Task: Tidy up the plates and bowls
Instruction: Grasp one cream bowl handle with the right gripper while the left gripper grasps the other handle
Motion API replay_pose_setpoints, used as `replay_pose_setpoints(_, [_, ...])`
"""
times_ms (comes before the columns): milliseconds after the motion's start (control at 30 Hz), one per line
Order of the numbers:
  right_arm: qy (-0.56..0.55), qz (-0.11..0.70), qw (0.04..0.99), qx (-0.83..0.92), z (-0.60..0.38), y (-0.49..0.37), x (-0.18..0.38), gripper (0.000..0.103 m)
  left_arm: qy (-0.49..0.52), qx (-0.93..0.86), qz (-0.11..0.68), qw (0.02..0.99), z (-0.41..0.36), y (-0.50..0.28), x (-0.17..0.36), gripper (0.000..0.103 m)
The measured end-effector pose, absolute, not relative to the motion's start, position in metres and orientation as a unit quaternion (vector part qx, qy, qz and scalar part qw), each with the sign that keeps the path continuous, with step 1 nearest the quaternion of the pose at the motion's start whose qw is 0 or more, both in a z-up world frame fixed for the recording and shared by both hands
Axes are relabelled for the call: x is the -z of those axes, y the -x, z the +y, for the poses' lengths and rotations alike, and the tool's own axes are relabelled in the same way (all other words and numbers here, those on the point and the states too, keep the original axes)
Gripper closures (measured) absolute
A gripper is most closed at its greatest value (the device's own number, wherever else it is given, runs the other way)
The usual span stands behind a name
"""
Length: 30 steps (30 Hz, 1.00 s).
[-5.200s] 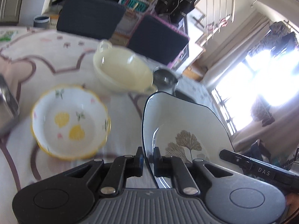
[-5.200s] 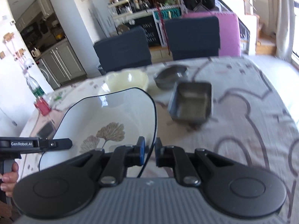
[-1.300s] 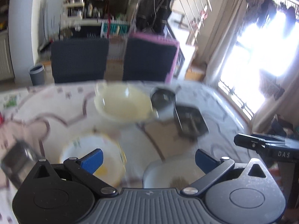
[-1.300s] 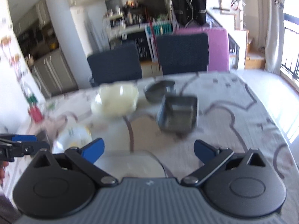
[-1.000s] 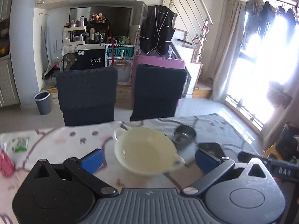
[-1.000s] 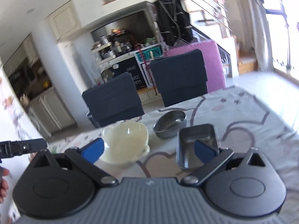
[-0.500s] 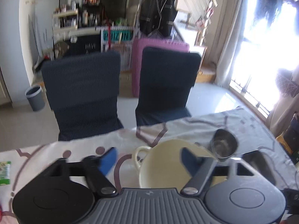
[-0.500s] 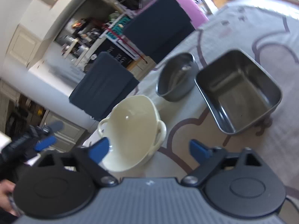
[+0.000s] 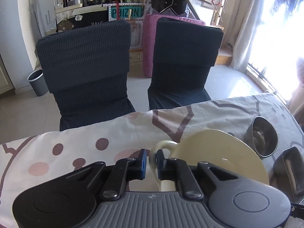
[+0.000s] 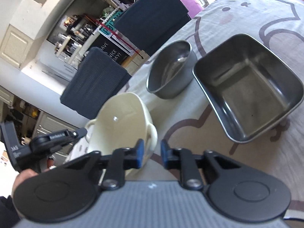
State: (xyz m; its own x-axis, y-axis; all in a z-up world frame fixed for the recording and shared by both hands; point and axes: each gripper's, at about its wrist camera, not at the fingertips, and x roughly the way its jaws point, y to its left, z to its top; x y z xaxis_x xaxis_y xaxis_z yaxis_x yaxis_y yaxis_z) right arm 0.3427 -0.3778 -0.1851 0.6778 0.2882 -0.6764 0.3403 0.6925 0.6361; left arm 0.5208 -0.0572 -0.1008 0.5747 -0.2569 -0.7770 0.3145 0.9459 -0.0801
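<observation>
A cream two-handled bowl (image 9: pixel 218 161) (image 10: pixel 121 117) stands on the patterned tablecloth (image 9: pixel 76 148). In the left wrist view my left gripper (image 9: pixel 151 161) is closing, and its pads pinch the bowl's left loop handle (image 9: pixel 163 144). In the right wrist view my right gripper (image 10: pixel 152 152) is tilted and also closing. The bowl's other handle (image 10: pixel 152 134) sits between its jaws, with a gap still showing beside the right pad. A hand (image 10: pixel 24 178) holding the left gripper shows at the far side of the bowl.
A round steel bowl (image 9: pixel 263 138) (image 10: pixel 171 72) and a rectangular steel pan (image 9: pixel 288 169) (image 10: pixel 247 87) stand just right of the cream bowl. Two dark chairs (image 9: pixel 85 66) (image 9: pixel 186 60) are pushed up to the table's far edge.
Both grippers, wide open a second ago, dropped to the cream bowl and narrowed around its two handles. The right one rolled as it came down. The leaf-patterned plate held earlier is out of view.
</observation>
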Motion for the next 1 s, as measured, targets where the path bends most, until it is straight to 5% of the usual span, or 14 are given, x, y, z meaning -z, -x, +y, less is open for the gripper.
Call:
replay_pose_setpoints(300, [-0.355,0.394,0.848,0.02,-0.377,-0.349,0.186,0.084,-0.073,0.136,0.423,0.893,-0.066,-0.507,0.104,0.09])
replay_pose_setpoints(767, [-0.266,0.406,0.874,-0.023,-0.373,-0.362,0.178,0.09,0.02,0.143,0.449,0.882,-0.01,-0.45,0.102,0.088])
replay_pose_setpoints(833, [-0.256,0.41,0.875,-0.037,-0.375,-0.364,0.177,0.089,0.059,0.156,0.448,0.878,0.002,-0.452,0.098,0.08])
replay_pose_setpoints(900, [-0.276,0.414,0.866,-0.052,-0.382,-0.366,0.179,0.084,0.095,0.171,0.439,0.877,0.012,-0.455,0.092,0.043])
replay_pose_setpoints(1000, [-0.285,0.398,0.869,-0.068,-0.387,-0.367,0.174,0.072,0.087,0.187,0.436,0.876,0.007,-0.461,0.087,0.043])
